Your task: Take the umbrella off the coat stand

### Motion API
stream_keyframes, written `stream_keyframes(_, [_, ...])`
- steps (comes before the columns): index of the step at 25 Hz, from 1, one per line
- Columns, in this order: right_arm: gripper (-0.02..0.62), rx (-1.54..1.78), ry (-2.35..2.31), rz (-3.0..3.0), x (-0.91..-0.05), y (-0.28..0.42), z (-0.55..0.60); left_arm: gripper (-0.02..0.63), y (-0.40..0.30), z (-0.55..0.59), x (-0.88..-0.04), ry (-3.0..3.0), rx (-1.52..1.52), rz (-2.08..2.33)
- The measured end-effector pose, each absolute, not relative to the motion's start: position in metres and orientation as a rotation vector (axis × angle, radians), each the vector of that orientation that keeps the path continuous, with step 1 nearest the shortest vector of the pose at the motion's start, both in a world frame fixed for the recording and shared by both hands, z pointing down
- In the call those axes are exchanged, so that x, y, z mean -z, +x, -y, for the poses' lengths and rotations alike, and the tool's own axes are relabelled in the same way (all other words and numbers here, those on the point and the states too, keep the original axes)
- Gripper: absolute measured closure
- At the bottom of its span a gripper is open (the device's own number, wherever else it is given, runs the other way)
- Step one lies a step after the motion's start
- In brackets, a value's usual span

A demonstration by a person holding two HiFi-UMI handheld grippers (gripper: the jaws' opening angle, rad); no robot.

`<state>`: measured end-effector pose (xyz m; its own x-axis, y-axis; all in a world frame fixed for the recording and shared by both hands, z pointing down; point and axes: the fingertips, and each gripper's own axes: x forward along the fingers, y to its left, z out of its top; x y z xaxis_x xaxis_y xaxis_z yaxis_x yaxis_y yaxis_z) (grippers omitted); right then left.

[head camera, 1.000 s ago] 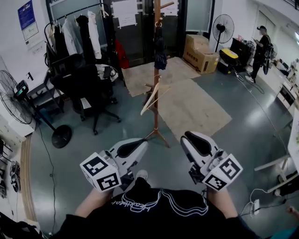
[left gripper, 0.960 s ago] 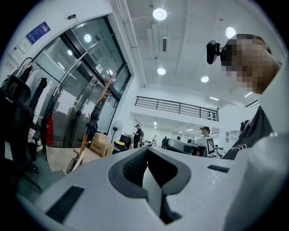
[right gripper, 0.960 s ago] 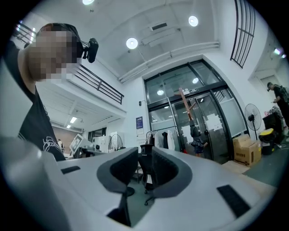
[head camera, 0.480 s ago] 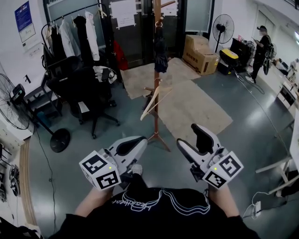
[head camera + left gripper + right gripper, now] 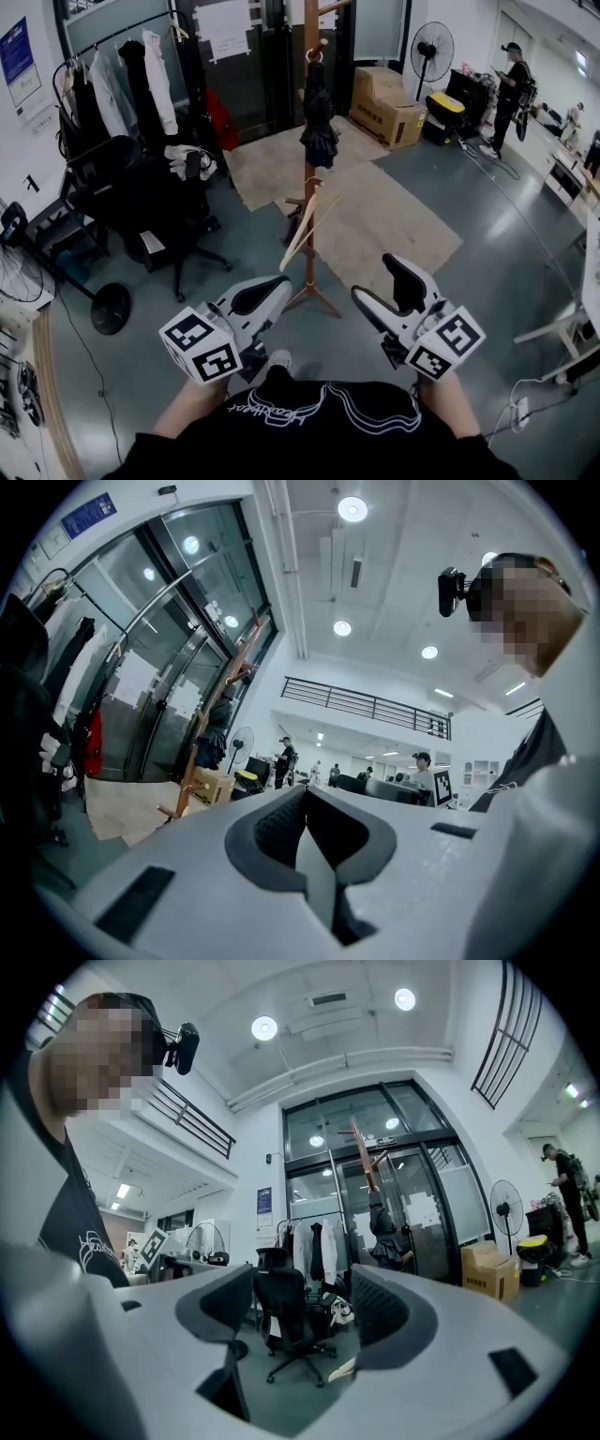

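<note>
Dark umbrella (image 5: 319, 122) is hanging high on the coat stand (image 5: 310, 202), well apart from the left gripper (image 5: 284, 283) and right gripper (image 5: 373, 277) in the head view. In its own view the left gripper is sitting with jaws together, empty. In its view the right gripper is opening its jaws on nothing, and a sideways tug could be toppling the stand.

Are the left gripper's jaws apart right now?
No: in its own view the left gripper has its jaws closed together, with nothing between them.
</note>
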<state>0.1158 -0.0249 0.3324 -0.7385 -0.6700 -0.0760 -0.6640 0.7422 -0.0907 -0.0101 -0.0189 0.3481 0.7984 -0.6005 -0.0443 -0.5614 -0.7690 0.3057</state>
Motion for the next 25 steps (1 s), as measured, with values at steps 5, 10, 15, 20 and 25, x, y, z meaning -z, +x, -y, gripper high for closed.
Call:
stream_keyframes(5, [0.265, 0.113, -1.167, -2.824, -0.331, 0.092, 0.081, 0.601, -0.035, 0.084, -0.348, 2.695, 0.189, 0.827])
stream_keyframes(10, [0.261, 0.138, -1.242, -2.803, -0.328, 0.069, 0.136, 0.601, -0.055, 0.144, -0.345, 2.694, 0.171, 0.754])
stream_keyframes(15, [0.261, 0.153, -1.277, -2.768, -0.326, 0.048, 0.183, 0.601, -0.071, 0.194, -0.348, 2.712, 0.139, 0.692])
stream_keyframes(20, [0.259, 0.133, -1.345, -2.742, -0.326, 0.038, 0.226, 0.601, -0.087, 0.238, -0.351, 2.719, 0.119, 0.662])
stream_keyframes(25, [0.259, 0.108, -1.418, -2.731, -0.328, 0.038, 0.260, 0.601, -0.094, 0.272, -0.352, 2.739, 0.125, 0.643])
